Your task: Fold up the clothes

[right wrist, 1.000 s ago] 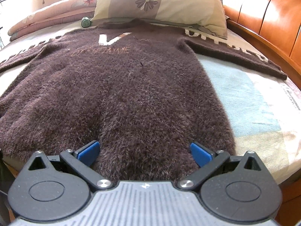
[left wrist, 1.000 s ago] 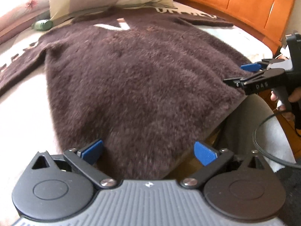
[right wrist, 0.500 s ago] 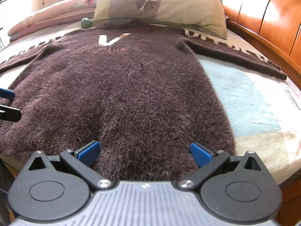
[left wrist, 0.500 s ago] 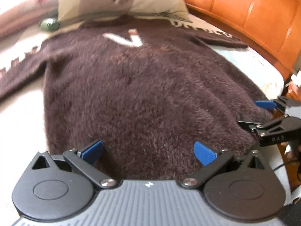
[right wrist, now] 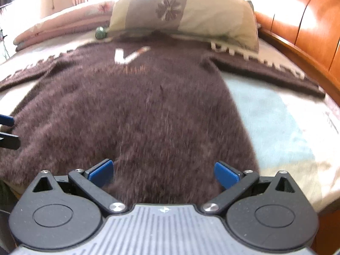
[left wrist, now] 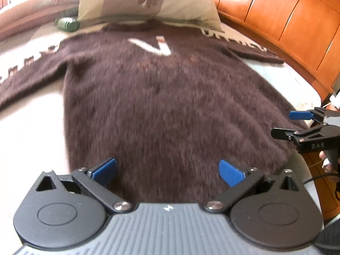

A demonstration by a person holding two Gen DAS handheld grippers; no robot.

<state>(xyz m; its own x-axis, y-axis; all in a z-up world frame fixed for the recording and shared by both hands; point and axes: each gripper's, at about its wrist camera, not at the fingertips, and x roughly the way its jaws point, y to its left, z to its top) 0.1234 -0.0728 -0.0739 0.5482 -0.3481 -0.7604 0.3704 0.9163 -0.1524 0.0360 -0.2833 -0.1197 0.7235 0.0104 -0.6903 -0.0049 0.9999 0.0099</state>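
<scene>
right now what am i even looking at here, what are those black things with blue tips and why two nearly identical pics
These are two handheld tools, not a robot arm. A person holds one in each hand, and each carries a wide-angle camera looking forward along its two blue-tipped fingers.

One picture comes from the left claw, the other from the right claw. That is why they look alike: both face the same bed from slightly different spots. Each tool also appears at the edge of the other's picture.

On the bed a fuzzy brown sweater lies spread flat, sleeves out to the sides. Beyond it sit a flowered pillow and a small green bottle.

Both claws are open over the sweater's bottom edge. Nothing is held.
</scene>
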